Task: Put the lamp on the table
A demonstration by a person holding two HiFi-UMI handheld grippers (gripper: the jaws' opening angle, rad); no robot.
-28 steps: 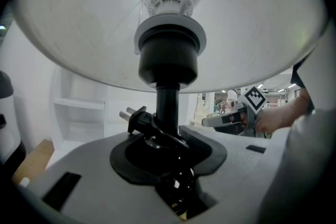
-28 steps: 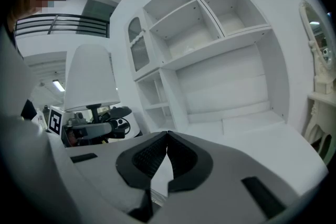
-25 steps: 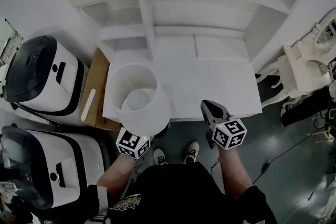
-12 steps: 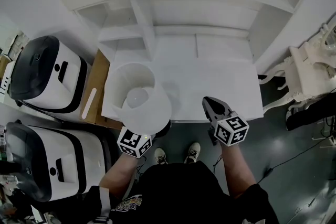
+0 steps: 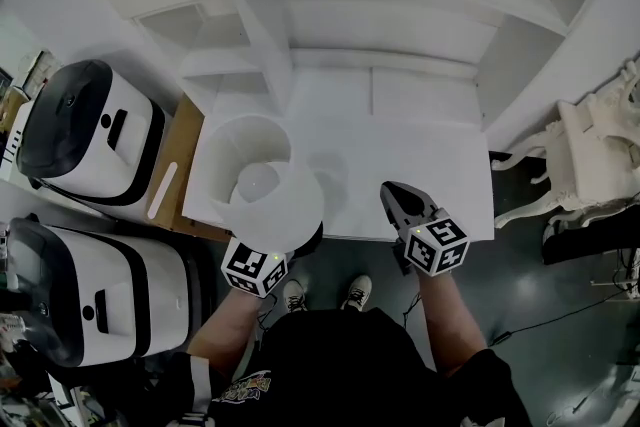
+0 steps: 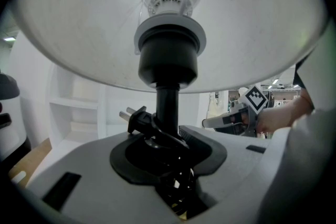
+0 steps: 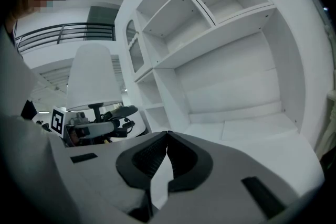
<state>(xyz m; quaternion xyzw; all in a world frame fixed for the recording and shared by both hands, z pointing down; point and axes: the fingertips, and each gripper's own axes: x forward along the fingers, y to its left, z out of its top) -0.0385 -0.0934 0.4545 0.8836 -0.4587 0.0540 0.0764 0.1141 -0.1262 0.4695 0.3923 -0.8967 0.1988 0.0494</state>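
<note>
Lamp (image 5: pixel 262 183): white shade, black stem, cord and plug (image 6: pixel 137 119) wound round the stem. It stands upright, lower left of centre in the head view, over the front left corner of the tabletop (image 5: pixel 400 165).
Left hand-held gripper (image 6: pixel 168 136): clamped on the lamp's black stem, under the shade.
Right hand-held gripper (image 7: pixel 167 134): jaws together, nothing between them. It is at the tabletop's front edge, right of the lamp and apart from it.
Change: since a second ago, both hand-held grippers and the lamp have edged in toward the tabletop. The shade now covers more of the corner and less of the floor in front.
Meaning for task: the carry looks near its end. The lamp is probably not yet set down; its base is hidden under the shade.
Next move: lower the base onto bare tabletop, away from the edge, then release.
Risk: a base set too near the corner could tip off.
Surroundings: white shelves (image 5: pixel 400 25) behind the tabletop; two black-and-white machines (image 5: pixel 90 130) at far left.
</note>
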